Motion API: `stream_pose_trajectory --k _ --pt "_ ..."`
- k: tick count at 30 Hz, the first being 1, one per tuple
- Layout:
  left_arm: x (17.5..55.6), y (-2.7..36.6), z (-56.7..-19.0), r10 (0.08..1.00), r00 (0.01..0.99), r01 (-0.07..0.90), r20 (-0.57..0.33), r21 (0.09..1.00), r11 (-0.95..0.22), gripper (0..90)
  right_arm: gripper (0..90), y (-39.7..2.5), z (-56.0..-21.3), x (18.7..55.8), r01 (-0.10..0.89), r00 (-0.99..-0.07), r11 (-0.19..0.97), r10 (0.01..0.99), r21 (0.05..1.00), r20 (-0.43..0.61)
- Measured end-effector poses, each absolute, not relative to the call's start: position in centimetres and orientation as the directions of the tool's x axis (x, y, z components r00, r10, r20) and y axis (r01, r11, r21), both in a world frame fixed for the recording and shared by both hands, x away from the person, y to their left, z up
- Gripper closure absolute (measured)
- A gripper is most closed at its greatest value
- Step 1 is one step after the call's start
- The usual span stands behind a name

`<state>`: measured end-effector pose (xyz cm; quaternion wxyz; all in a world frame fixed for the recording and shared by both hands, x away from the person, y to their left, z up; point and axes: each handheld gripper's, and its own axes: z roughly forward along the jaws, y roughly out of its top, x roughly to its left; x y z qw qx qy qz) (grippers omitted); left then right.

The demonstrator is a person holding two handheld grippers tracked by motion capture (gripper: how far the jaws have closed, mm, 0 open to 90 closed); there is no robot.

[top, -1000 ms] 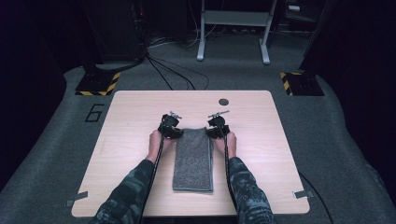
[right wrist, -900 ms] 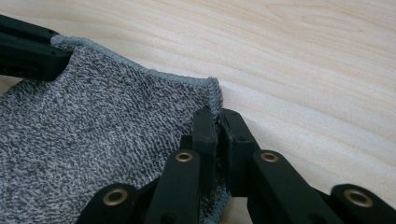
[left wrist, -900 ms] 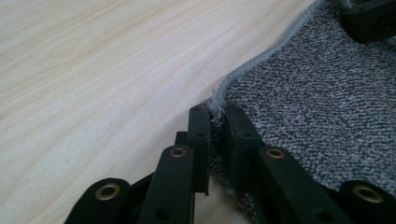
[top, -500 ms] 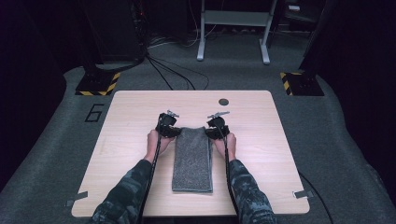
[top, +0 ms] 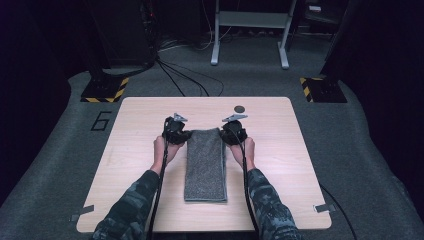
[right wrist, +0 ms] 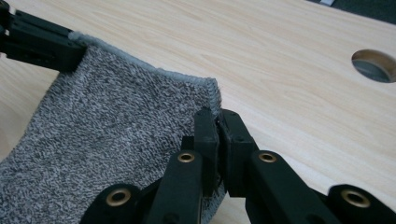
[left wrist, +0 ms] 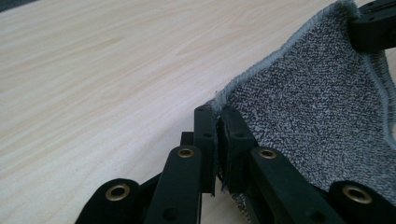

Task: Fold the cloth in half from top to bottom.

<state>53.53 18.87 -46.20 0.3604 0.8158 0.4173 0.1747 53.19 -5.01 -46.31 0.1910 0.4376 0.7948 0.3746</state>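
Note:
A grey towel point(top: 205, 165) lies lengthwise on the wooden table point(top: 135, 150), folded into a long strip. My left gripper point(top: 181, 134) is shut on the towel's far left corner point(left wrist: 224, 100), and my right gripper point(top: 229, 134) is shut on its far right corner point(right wrist: 212, 95). Both far corners are lifted slightly off the table. In the left gripper view the towel point(left wrist: 317, 107) stretches to the other gripper's jaws at the top right. In the right gripper view the towel point(right wrist: 116, 135) runs to the other gripper's jaws at the top left.
A round hole point(top: 240, 108) point(right wrist: 373, 65) sits in the table just beyond the right gripper. Bare tabletop lies on both sides of the towel. Beyond the table, cables and stand bases point(top: 105, 90) rest on the grey floor.
Both grippers have moved away from the person with the towel's far corners held, stretching the towel a little farther up the table.

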Motion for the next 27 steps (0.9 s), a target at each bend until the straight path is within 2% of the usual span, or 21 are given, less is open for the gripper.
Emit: stream_pose_trajectory --k 16,27 --pt "52.7 18.9 -43.4 0.804 0.594 0.476 0.023 0.796 -0.374 86.5 86.8 -5.8 -43.8 53.4 0.481 -0.563 0.333 0.827 0.811 -0.006" --pt "50.9 19.3 -42.5 0.772 0.636 0.417 0.026 0.829 -0.371 86.4 86.7 -6.7 -42.9 50.6 0.409 -0.58 0.317 0.815 0.856 -0.025"
